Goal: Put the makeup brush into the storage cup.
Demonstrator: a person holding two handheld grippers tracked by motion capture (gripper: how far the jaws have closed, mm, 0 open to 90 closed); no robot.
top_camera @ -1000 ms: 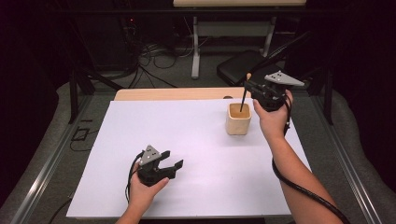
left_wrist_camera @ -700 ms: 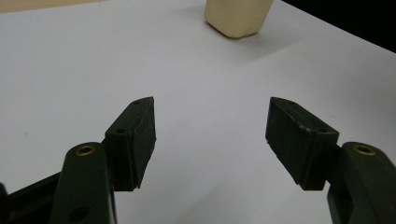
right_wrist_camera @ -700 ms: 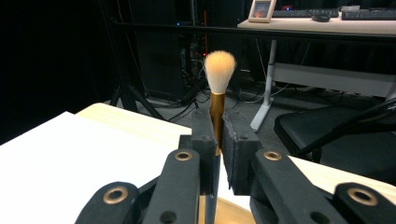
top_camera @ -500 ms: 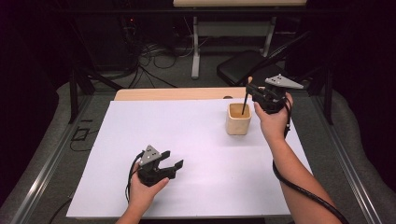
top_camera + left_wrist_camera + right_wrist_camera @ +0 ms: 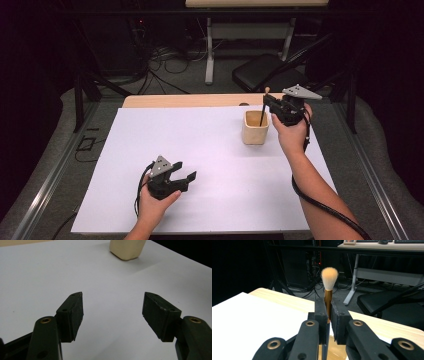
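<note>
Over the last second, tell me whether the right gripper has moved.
Barely, if at all. The right gripper, shut on the brush, stays above the beige cup's right rim; the handle tip remains inside the cup.

Brush lifting in my right claw

My right claw (image 5: 270, 104) rises a little, drawing the brush (image 5: 263, 111) higher in the wooden cup (image 5: 255, 128) than a second ago.
</note>
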